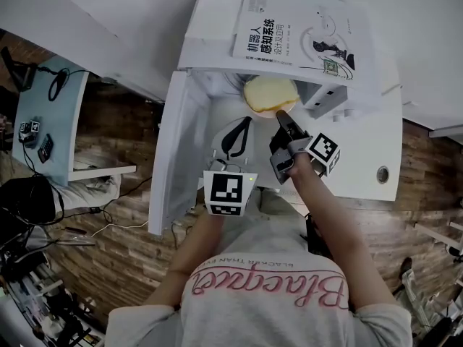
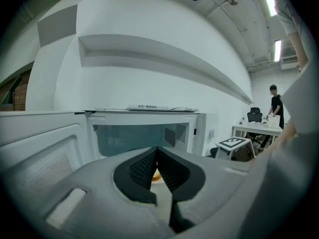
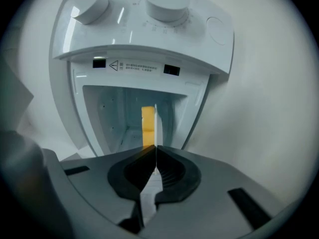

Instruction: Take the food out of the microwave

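Right arm: stretched forward from the shoulder toward 12 o'clock, with the right gripper point(image 1: 281, 116) point(image 3: 156, 148) nearly level and rolled on its side at the mouth of the microwave point(image 1: 210, 20) point(image 3: 149, 34).
Right fingers: pressed onto the thin rim of the plate point(image 1: 264, 111) point(image 3: 156, 123), pinching it top and bottom.
Left arm: bent, held closer to the body, with the left gripper point(image 1: 242, 129) point(image 2: 157, 148) pointing at the opening from the plate's 7 o'clock.
Left fingers: tips pressed together with nothing between them.
Food: a yellow slab point(image 1: 269, 91) point(image 3: 147, 126) lying on the plate at the front of the microwave's opening.
Door point(image 1: 177, 150): swung wide open at 9 o'clock of the left gripper.
Book point(image 1: 300, 35): lying flat on top of the microwave.
Desk point(image 1: 43, 121): far off at 9 o'clock, carrying small gadgets and cables.
Bystander point(image 2: 274, 101): standing at a distant table, seen in the left gripper view.
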Tool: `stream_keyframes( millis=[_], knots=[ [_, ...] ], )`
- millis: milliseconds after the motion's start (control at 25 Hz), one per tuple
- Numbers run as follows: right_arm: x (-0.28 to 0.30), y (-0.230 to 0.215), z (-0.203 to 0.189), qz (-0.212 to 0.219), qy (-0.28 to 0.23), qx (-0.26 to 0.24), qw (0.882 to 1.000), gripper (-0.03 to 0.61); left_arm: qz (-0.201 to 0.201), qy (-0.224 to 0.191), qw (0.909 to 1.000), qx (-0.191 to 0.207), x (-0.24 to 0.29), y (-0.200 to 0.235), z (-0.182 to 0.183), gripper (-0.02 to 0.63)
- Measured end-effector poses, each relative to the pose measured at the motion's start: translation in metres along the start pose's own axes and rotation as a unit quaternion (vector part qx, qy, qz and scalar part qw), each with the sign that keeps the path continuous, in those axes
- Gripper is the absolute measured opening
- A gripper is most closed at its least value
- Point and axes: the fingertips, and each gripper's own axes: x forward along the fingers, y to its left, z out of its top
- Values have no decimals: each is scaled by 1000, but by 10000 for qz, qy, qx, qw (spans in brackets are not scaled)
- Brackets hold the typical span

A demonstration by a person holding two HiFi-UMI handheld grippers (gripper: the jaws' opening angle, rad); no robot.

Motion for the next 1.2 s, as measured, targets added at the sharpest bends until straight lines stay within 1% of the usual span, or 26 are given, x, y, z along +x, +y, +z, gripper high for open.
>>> stream_keyframes(
  millis=[320,560,760,920,1200],
  knots=[
    [-35,35,-12,357,419,-120,9984,17,48,-166,9998,32,-8,0,11,6],
    [-64,60,-20,613,652,76,9960,17,48,-416,9991,65,-19,0,31,6],
    [-85,83,-25,809,793,120,9935,17,30,-642,9979,55,-28,-5,47,6],
    [-91,85,-28,827,889,80,9926,17,24,-774,9970,74,-32,-6,56,6],
    [-92,70,-35,698,855,155,9938,17,37,-811,9967,89,-35,-2,55,6]
  ],
)
